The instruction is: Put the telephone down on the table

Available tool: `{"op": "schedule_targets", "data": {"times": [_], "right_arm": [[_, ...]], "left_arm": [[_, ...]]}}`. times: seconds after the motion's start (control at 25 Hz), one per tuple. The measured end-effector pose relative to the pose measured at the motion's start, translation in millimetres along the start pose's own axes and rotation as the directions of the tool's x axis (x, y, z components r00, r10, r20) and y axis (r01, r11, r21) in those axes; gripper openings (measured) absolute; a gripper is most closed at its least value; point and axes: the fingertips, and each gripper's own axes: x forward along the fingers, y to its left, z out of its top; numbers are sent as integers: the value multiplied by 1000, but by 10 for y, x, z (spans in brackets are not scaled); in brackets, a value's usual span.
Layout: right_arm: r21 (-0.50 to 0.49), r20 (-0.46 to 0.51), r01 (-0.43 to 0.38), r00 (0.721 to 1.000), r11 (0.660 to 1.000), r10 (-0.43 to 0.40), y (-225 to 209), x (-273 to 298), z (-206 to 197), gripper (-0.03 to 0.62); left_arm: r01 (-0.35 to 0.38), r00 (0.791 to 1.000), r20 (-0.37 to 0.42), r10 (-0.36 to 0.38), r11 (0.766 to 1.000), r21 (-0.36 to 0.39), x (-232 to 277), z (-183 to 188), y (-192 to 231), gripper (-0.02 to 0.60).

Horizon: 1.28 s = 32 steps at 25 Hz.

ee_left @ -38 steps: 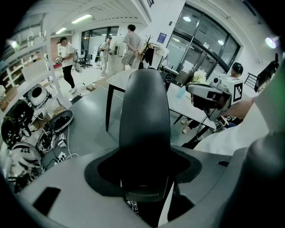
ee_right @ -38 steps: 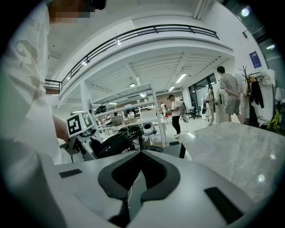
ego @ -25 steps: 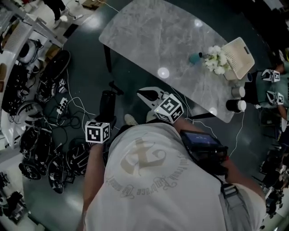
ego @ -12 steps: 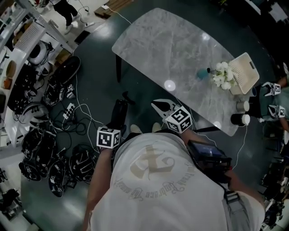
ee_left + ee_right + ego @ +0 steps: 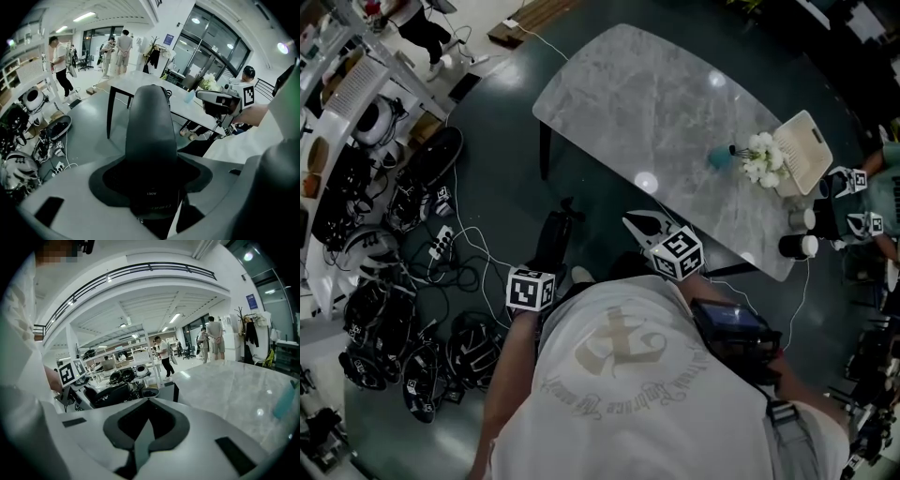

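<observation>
Telephone [image 5: 149,126] between left tool [image 5: 151,194] jaws

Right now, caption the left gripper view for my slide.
Left gripper grips the dark telephone, grey table just ahead.

we see a black telephone [image 5: 149,136]. the table [image 5: 628,94] is pale grey with marble veining. the flowers [image 5: 759,155] are white.

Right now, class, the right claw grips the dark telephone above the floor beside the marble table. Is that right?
No. The left claw grips the dark telephone, as the left gripper view shows; the right claw is shut on nothing. The rest stands: the telephone hangs above the floor beside the marble table.
</observation>
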Motion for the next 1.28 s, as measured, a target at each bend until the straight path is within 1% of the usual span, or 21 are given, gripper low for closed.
{"op": "schedule_targets", "data": {"times": [0.16,0.32,0.6,0.8,1.08,1.28], "right_arm": [[27,-6,27,1000,999,-27,-35,-25,-38,15],[31,-21,32,999,999,-32,-133,26,-86,15],[38,-23,-2,1000,999,3,-336,227,25,15],[50,-25,-28,999,998,30,-517,388,94,15],[36,-32,-31,999,999,32,-995,471,217,15],[41,-25,-24,999,999,25,-1340,498,296,17]], "left_arm": [[15,1000,-2,-15,1000,6,14,15,12,282],[12,1000,-8,-12,1000,10,75,78,65,282],[-5,999,-35,6,1000,10,140,264,110,282],[-14,997,-69,15,1000,13,252,422,162,282],[-23,996,-90,27,999,38,502,900,139,282],[-14,997,-70,18,998,66,689,1321,55,282]]}}
